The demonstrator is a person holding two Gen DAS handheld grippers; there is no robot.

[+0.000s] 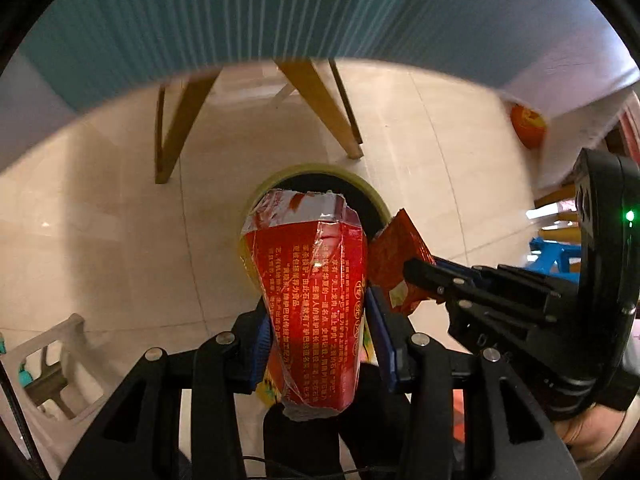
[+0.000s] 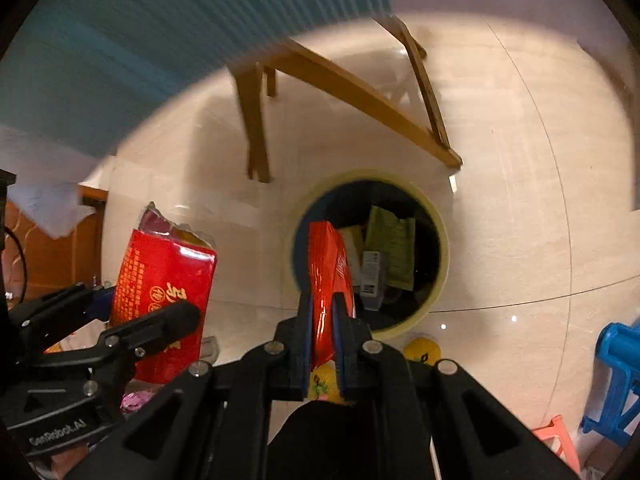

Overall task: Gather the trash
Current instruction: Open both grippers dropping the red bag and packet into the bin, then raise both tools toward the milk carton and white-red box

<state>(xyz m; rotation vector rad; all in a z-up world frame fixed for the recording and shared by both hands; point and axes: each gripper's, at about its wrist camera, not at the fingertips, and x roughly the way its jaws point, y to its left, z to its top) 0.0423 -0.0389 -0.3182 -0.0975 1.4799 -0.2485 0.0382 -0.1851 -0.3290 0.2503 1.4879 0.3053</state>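
A: Where is the trash sitting right now?

B: Both hands are carrying some. The left gripper (image 1: 320,320) is pinching a big red snack bag (image 1: 316,304), its torn silver top pointing away toward the floor. The blue pads are pressing on the bag from the left and right sides.

A: And the other one?

B: The right gripper (image 2: 322,320) is squeezing a thin red wrapper (image 2: 330,280) edgewise, its fingers nearly pressed together with only the flattened foil between them.

A: Where is the bin?

B: The round bin (image 2: 438,280) with the pale yellow rim is standing on the tiled floor (image 2: 520,160), just near the legs of a wooden chair (image 2: 360,92). In the right wrist view the wrapper is hanging over its left rim; in the left wrist view the big bag is covering most of the opening.

A: Is anything already collected?

B: Yes, a green packet (image 2: 394,246) and a grey box (image 2: 372,276) are lying inside, so I'm judging the job as partly done.

A: What's remaining?

B: Neither held piece is inside yet; both are needing to be let go over the opening. Some yellow round things (image 2: 422,352) are lying on the floor by the near rim, though I can't tell whether they're trash
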